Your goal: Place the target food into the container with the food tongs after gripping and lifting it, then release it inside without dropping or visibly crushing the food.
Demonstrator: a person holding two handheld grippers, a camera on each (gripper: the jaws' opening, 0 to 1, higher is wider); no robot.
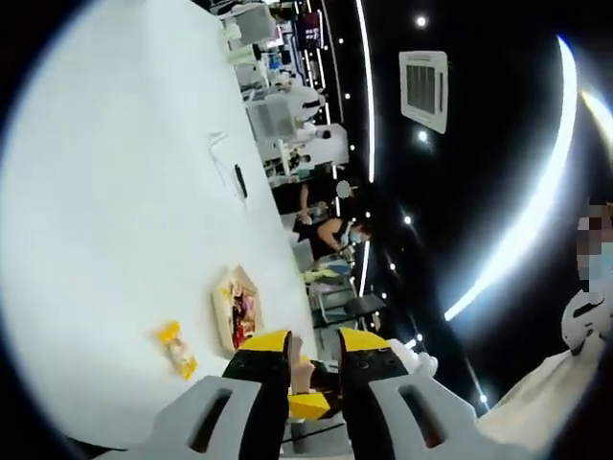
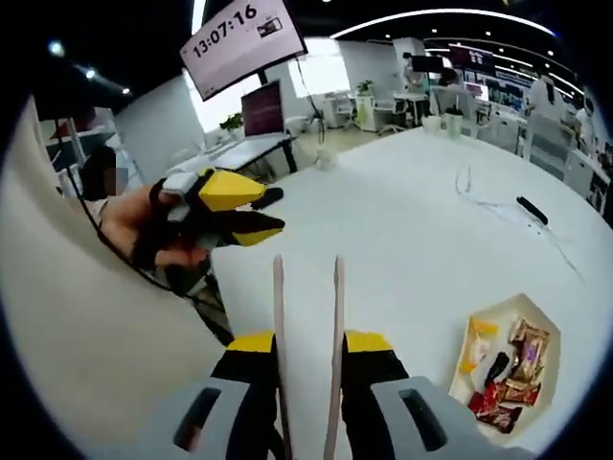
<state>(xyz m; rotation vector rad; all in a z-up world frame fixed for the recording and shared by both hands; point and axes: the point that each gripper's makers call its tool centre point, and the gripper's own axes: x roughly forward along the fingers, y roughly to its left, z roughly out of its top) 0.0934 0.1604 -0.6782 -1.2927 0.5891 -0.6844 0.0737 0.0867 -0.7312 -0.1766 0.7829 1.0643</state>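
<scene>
A yellow snack packet (image 1: 177, 349) lies loose on the white table (image 1: 115, 220), apart from the tray (image 1: 233, 309) of wrapped snacks, which sits near the table's edge. In the right gripper view the same tray (image 2: 505, 359) lies to the right on the table (image 2: 402, 240), holding yellow, brown and red packets. The right gripper (image 2: 306, 356) grips a pair of tongs (image 2: 306, 316), whose two thin arms stand parted over the table, holding nothing. The left gripper (image 1: 313, 347) has its jaws close together with a narrow gap and nothing between them; in the right gripper view it (image 2: 263, 213) appears at the left, held in a hand (image 2: 144, 228). A black pen (image 2: 533, 211) and a cable (image 2: 479, 192) lie farther off.
</scene>
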